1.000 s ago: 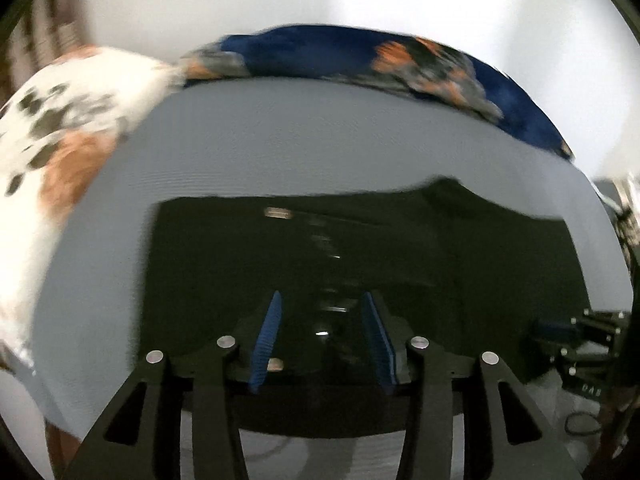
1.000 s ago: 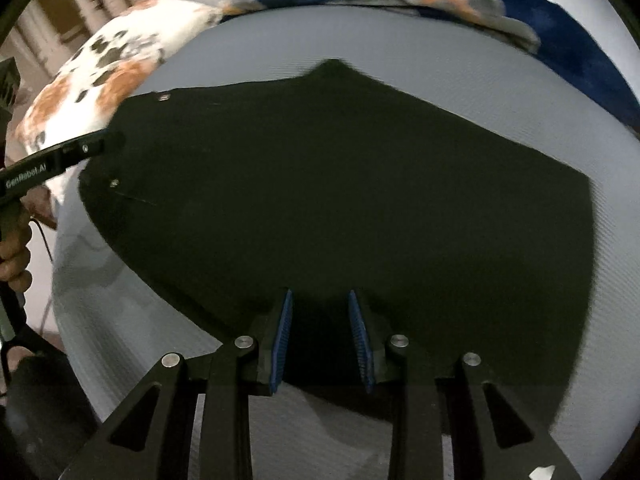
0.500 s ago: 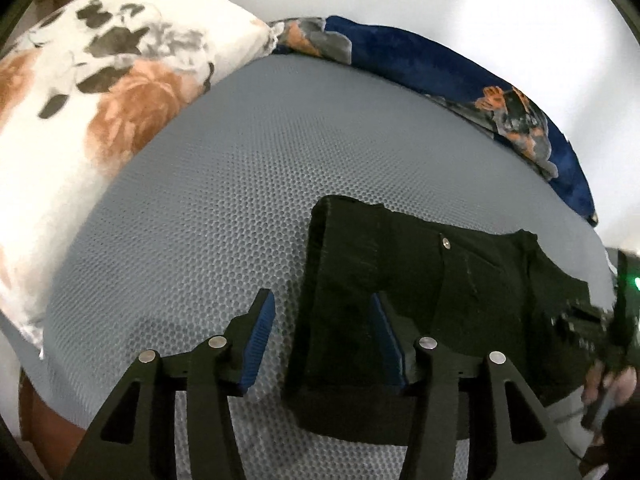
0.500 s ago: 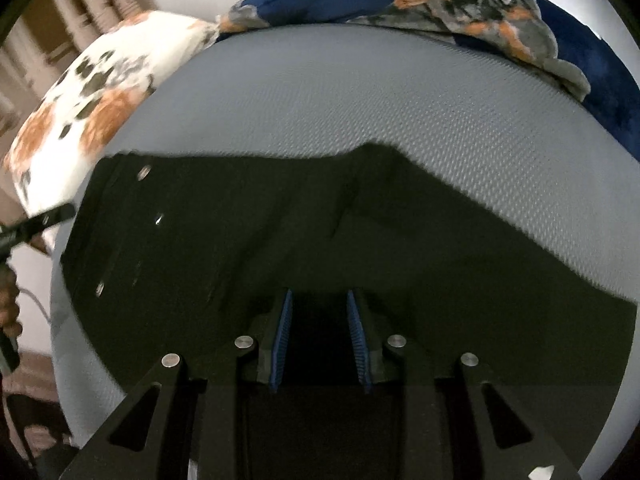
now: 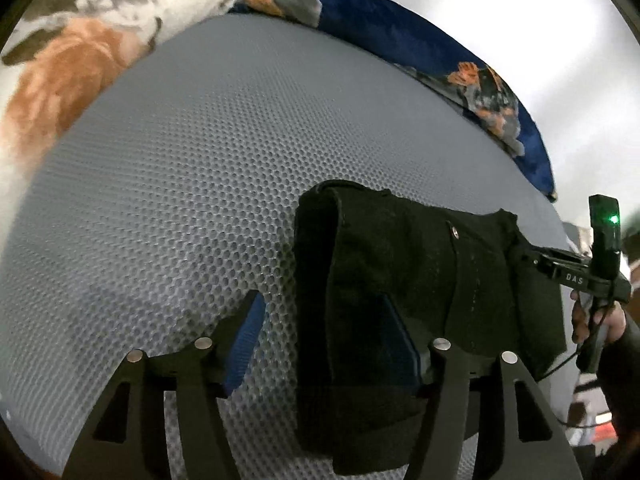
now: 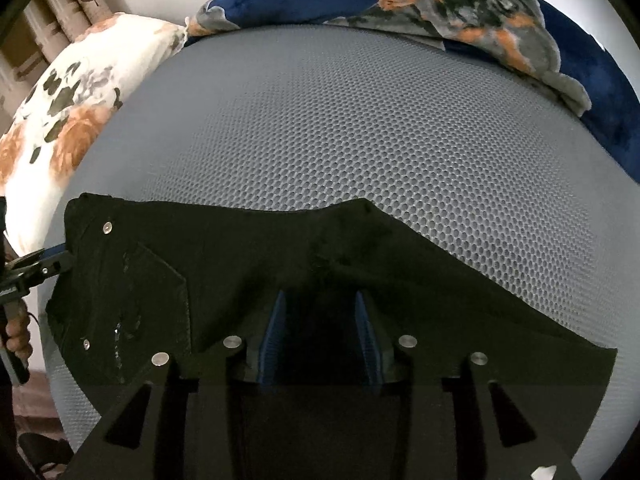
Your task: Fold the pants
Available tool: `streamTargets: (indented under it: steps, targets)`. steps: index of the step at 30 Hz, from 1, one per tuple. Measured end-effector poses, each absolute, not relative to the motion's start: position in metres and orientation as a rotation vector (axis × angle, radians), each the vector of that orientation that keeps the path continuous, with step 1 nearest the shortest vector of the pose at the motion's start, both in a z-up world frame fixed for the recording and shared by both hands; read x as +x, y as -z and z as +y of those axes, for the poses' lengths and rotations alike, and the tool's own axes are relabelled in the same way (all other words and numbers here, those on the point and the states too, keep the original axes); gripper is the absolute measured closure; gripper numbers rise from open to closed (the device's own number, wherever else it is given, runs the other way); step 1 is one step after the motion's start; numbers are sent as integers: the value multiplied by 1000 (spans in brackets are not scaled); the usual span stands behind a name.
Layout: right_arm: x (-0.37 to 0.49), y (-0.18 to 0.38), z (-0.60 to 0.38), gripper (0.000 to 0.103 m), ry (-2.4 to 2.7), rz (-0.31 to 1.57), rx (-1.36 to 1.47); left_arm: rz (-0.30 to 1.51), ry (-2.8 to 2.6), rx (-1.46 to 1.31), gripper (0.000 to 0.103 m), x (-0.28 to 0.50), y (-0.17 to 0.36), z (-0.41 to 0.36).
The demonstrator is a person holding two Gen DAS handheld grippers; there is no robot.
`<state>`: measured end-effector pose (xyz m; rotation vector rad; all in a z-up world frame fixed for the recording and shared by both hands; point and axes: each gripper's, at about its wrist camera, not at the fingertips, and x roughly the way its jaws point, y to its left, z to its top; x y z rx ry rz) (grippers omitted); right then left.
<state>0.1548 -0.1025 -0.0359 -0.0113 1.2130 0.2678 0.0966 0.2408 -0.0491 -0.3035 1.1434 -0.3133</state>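
Note:
Black pants (image 5: 400, 280) lie folded on a grey mesh mattress (image 5: 200, 160). In the left wrist view my left gripper (image 5: 324, 328) is open at the waistband end; its right finger lies over the cloth and its left finger over bare mattress. In the right wrist view the pants (image 6: 280, 272) spread across the near part of the mattress. My right gripper (image 6: 320, 328) is open, its fingers low over the middle of the cloth. The right gripper also shows at the right edge of the left wrist view (image 5: 516, 254), at the far end of the pants.
A white floral pillow (image 6: 68, 120) lies at the left of the mattress (image 6: 360, 120). A blue floral blanket (image 6: 440, 8) runs along the far edge against a white wall. The left gripper's tip (image 6: 48, 264) shows at the left edge.
The left gripper moved left from over the middle of the pants to the waistband end. The pants now lie nearer the right gripper.

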Motion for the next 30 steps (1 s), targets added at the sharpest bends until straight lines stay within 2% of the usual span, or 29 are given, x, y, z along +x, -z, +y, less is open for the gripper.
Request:
streamTargets:
  steps: [5,12,19,22,24,30]
  targets:
    - [152,15,-106,61,-256,1184,2,1171,434,-347,42,106,58,247]
    - [156,-10,-105,59,-248,1136,24,1234,630,-398,42,123,64,241]
    - [159,-5,-92,59,-287,1134,60,1254,725,-616,43,142,78,240]
    - [156,-2,-84,59,-309,1140,63,1196,623,-556,50,138,70,223]
    - [151,-4,-81,59,-323,1130,57,1182,526,-485,58,131,63,213]
    - [131,-14,-95,59,-305,1086,28,1150,300,-263,70,112,32,174]
